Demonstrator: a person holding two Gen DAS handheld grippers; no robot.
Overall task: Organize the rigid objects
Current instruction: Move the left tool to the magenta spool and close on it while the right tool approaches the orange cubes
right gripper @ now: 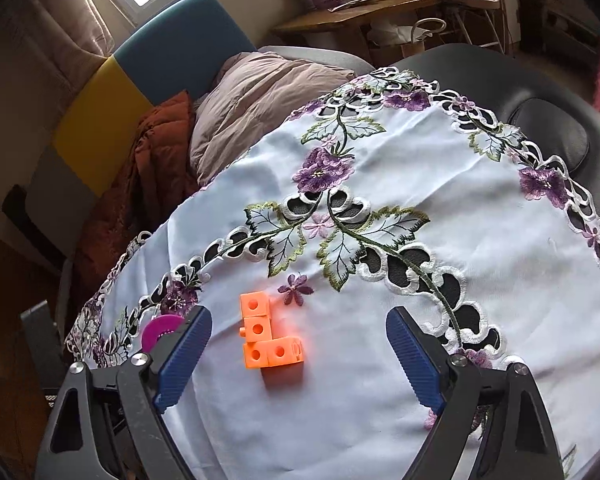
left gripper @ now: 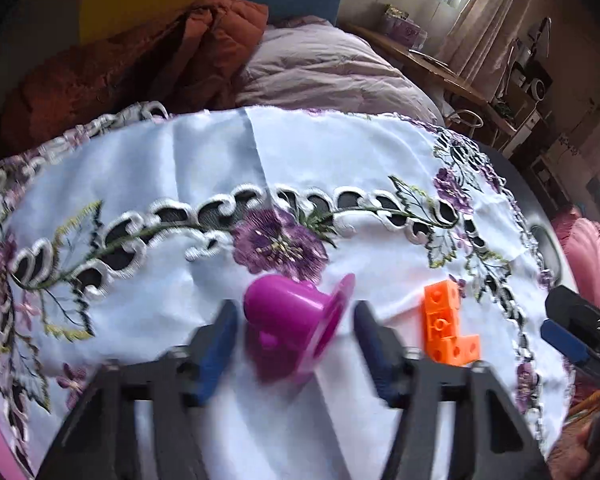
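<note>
Blue pads of the left gripper (left gripper: 296, 344) stand apart, with a magenta flanged cup (left gripper: 292, 320) lying on its side between them; both pads show a gap to the plastic, so nothing is pinched. The picture is motion-blurred there. The cup's domed end points toward 10 o'clock in the left wrist view, its wide flange toward 2 o'clock.

Just beside the cup, at 3 o'clock from it, lies an orange block piece (left gripper: 446, 326), an L made of linked cubes with round holes in their faces. It rests flat on the white embroidered tablecloth (left gripper: 204, 152), clear of the cup.

In the right wrist view the right gripper (right gripper: 298, 346) hangs with fingers spread wide, the orange L between the two blue pads and touching neither. It sits nearer the left-hand pad. A sliver of the magenta flange peeks out at 9 o'clock, behind that pad.

Farther out, purple stitched flowers and cutwork leaves run across the cloth. A dark padded surface (right gripper: 548, 136) shows past the cloth's edge at 1 o'clock.

Beyond, at 11 o'clock, a rust-coloured quilted jacket (right gripper: 156, 148) and a pale mauve duvet (right gripper: 260, 92) are heaped against a blue and yellow panel (right gripper: 148, 80). A wooden desk (right gripper: 364, 10) stands at 12 o'clock.
</note>
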